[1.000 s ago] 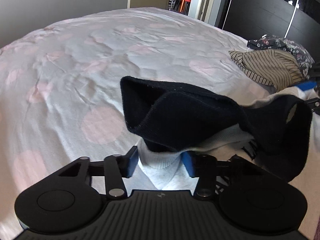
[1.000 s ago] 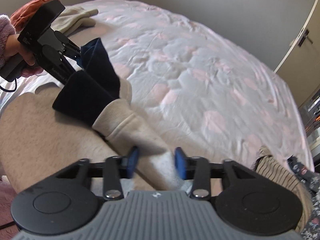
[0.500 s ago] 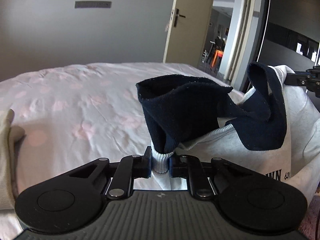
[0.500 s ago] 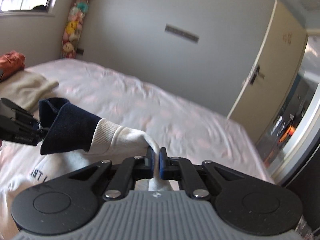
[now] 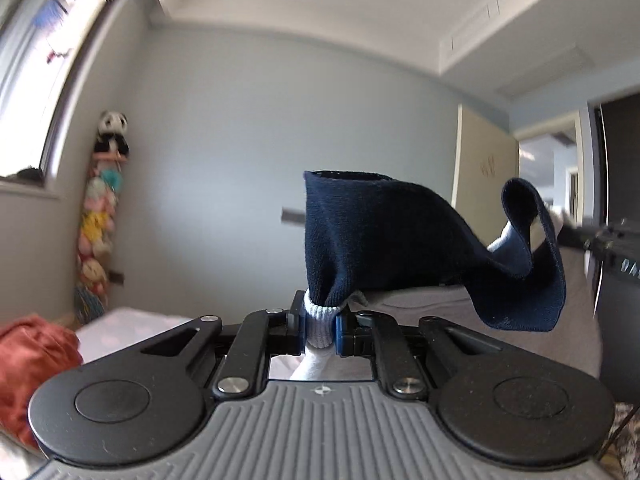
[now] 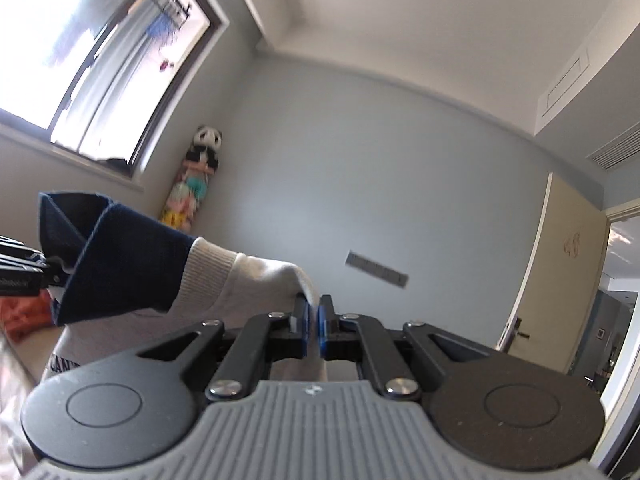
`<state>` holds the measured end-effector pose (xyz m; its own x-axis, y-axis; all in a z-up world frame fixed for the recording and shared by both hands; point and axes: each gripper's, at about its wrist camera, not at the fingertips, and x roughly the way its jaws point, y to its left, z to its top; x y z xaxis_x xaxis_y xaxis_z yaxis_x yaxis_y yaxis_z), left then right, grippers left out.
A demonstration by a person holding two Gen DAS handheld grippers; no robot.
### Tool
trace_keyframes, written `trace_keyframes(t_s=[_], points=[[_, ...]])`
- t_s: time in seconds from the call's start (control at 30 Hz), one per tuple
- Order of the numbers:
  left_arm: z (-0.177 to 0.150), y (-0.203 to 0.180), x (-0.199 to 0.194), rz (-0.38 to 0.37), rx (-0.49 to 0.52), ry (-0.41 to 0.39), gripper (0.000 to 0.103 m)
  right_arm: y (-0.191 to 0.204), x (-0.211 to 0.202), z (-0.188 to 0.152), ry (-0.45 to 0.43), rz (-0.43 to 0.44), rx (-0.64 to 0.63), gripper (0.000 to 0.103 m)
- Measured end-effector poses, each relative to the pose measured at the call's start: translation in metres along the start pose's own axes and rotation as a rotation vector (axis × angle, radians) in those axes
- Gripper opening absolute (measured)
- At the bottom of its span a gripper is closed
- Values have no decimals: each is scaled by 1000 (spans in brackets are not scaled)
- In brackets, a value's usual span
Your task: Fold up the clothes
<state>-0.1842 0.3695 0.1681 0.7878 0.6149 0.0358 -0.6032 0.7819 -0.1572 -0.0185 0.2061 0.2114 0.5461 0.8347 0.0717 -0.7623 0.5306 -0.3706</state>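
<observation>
You hold the sweatshirt [image 5: 432, 240] aloft above the bed, each hand-held gripper clamped on its top edge: left [image 5: 320, 326] on the ribbed collar, right [image 6: 314, 326] on grey fabric, so it hangs flat for folding.

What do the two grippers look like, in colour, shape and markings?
Both look alike. The left gripper and the right gripper each have a grey ribbed body with a small star-like mark, two round black discs at the sides, black linkage arms with silver screws, and black fingers faced with blue pads. No cable, sleeve or hand shows.
</observation>
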Motion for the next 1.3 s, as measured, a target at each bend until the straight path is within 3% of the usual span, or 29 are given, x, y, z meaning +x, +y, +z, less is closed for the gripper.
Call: trace_keyframes(t_s=[0.13,0.23,0.57,0.87,0.97,1.1,1.3], points=[[10,-5,-11,-30,35,18,11,-1,-10,3,16,-1,49,6],[-7,-9,-6,-45,53,88,11,-3,-11,-21,106,17,100,6],[-140,-26,32,-139,27,476,11,2,-17,-160,470,-68,191,6],[-236,-30,68,-193,69,736,13,16,-15,-273,743,-147,256,6],[-266,-40,61,-214,80,783,16,21,-7,-300,812,-157,279,6],[-280,-45,53,-241,98,803,20,17,-2,-326,878,-165,310,6],[-271,-47,36,-286,92,795,42,-3,-1,-349,948,-177,460,7]])
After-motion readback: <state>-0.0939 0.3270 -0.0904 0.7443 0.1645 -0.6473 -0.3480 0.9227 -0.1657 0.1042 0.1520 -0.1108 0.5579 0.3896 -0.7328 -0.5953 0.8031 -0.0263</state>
